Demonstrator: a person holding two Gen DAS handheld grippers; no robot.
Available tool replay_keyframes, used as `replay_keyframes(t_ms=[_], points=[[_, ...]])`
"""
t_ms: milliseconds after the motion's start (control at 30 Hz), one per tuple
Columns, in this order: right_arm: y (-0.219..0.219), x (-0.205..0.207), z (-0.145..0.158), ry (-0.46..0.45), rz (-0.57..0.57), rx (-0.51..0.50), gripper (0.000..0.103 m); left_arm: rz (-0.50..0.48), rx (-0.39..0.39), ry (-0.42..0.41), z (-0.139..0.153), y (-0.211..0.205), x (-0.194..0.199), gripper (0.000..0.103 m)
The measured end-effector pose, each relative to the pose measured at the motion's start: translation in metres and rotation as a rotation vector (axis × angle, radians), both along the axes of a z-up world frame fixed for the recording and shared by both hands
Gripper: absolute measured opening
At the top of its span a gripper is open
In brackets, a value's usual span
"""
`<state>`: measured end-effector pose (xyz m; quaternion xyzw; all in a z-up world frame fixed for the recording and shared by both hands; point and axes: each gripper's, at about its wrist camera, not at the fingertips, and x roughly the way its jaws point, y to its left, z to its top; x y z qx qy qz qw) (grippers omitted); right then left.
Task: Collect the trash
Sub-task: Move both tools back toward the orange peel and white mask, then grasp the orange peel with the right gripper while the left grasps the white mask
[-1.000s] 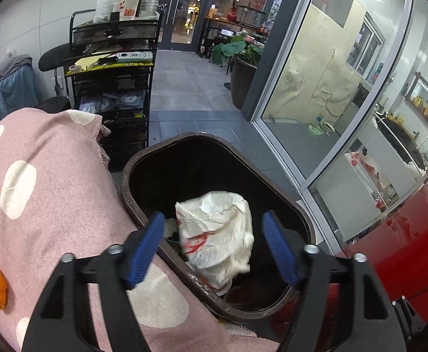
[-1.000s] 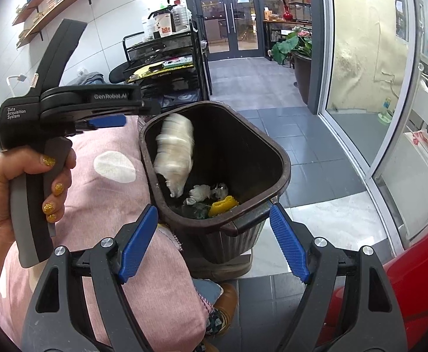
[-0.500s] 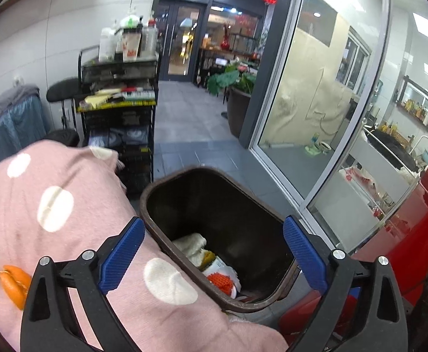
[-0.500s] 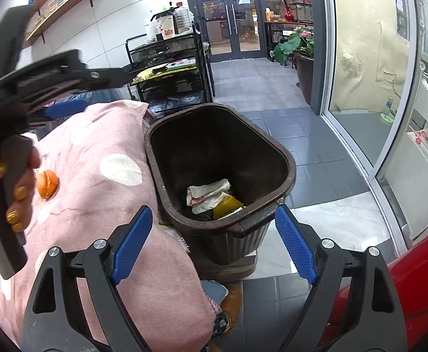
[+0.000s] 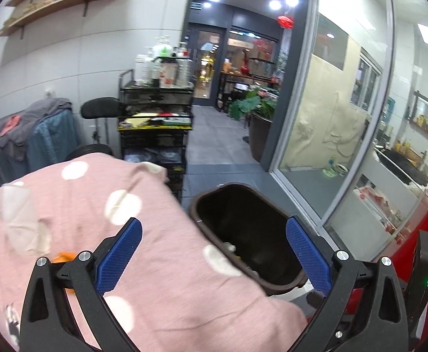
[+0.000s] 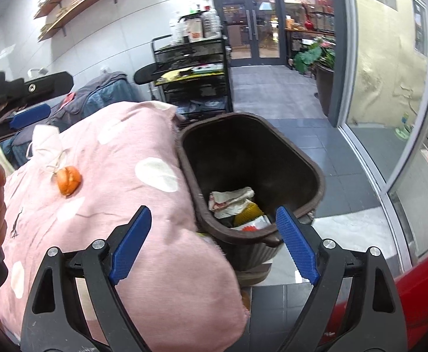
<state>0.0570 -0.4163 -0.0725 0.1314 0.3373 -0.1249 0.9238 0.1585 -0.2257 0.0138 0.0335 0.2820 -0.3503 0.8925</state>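
A dark brown trash bin stands against the right side of a pink spotted cushion. Inside it lie a crumpled white bag and yellow scraps. The bin also shows in the left wrist view. An orange peel and a white face mask lie on the cushion; they show in the left wrist view as the peel and the blurred mask. My left gripper is open and empty above the cushion. My right gripper is open and empty in front of the bin.
A black wire cart with bottles stands behind the cushion. A glass partition runs along the right. A potted plant stands on the tiled floor. A red surface lies at lower right. Grey clothes are piled at the left.
The white bag dropped from my left gripper into the bin. My left gripper then pulled back and leftward over the cushion. The right gripper barely moved.
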Motion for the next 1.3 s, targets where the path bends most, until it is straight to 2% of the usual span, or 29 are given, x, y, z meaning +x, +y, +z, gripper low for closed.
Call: replay_keyframes(t_ms=[500,667,867,1067,1300], points=[[0.08,0.041,0.017,-0.019,0.213,-0.007,0.086,0.236,-0.001,0.009,-0.004,0.113,0.005,0.097],[0.114,0.058,0.02,-0.006,0.293,-0.017,0.086,0.321,0.022,0.001,-0.007,0.147,0.009,0.097],[0.149,0.08,0.019,0.019,0.385,0.001,0.086,0.418,0.021,0.034,-0.022,0.201,0.015,0.097],[0.185,0.119,0.006,0.106,0.476,0.034,0.086,0.502,0.017,0.117,-0.046,0.245,0.033,0.097],[0.216,0.196,-0.013,0.224,0.545,0.043,0.086,0.499,0.009,0.184,-0.063,0.255,0.059,0.096]])
